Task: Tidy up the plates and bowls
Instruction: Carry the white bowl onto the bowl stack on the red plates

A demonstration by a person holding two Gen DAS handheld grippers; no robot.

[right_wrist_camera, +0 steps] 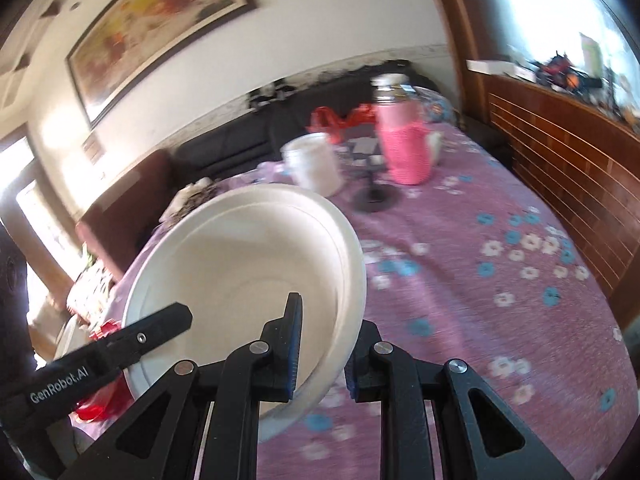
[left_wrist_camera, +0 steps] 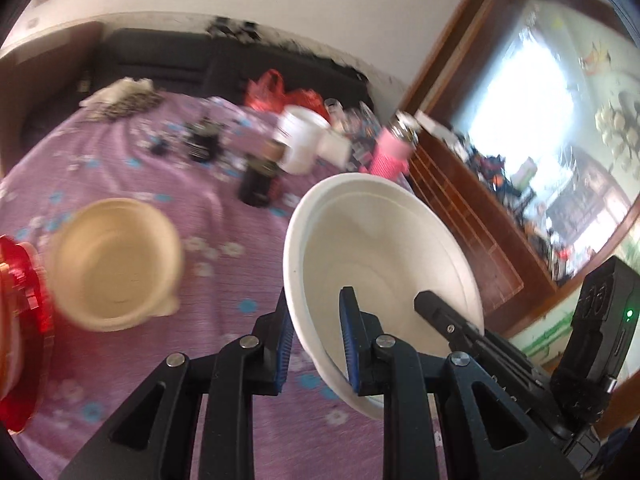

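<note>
A white bowl (left_wrist_camera: 384,256) is held in the air over the purple flowered tablecloth (left_wrist_camera: 208,288) by both grippers. My left gripper (left_wrist_camera: 316,344) is shut on its left rim, one finger inside and one outside. My right gripper (right_wrist_camera: 320,354) is shut on the right rim of the same white bowl (right_wrist_camera: 248,272). The right gripper's finger (left_wrist_camera: 444,316) shows inside the bowl in the left wrist view, and the left gripper's finger (right_wrist_camera: 132,338) shows in the right wrist view. A tan bowl (left_wrist_camera: 116,260) sits upright on the cloth to the left.
A red plate (left_wrist_camera: 20,328) lies at the left edge. At the back stand a white tub (left_wrist_camera: 300,138), a pink bottle (left_wrist_camera: 392,152), dark jars (left_wrist_camera: 260,180) and a red bag (left_wrist_camera: 280,92). A wooden cabinet (left_wrist_camera: 472,216) borders the right side, a dark sofa (left_wrist_camera: 168,60) the back.
</note>
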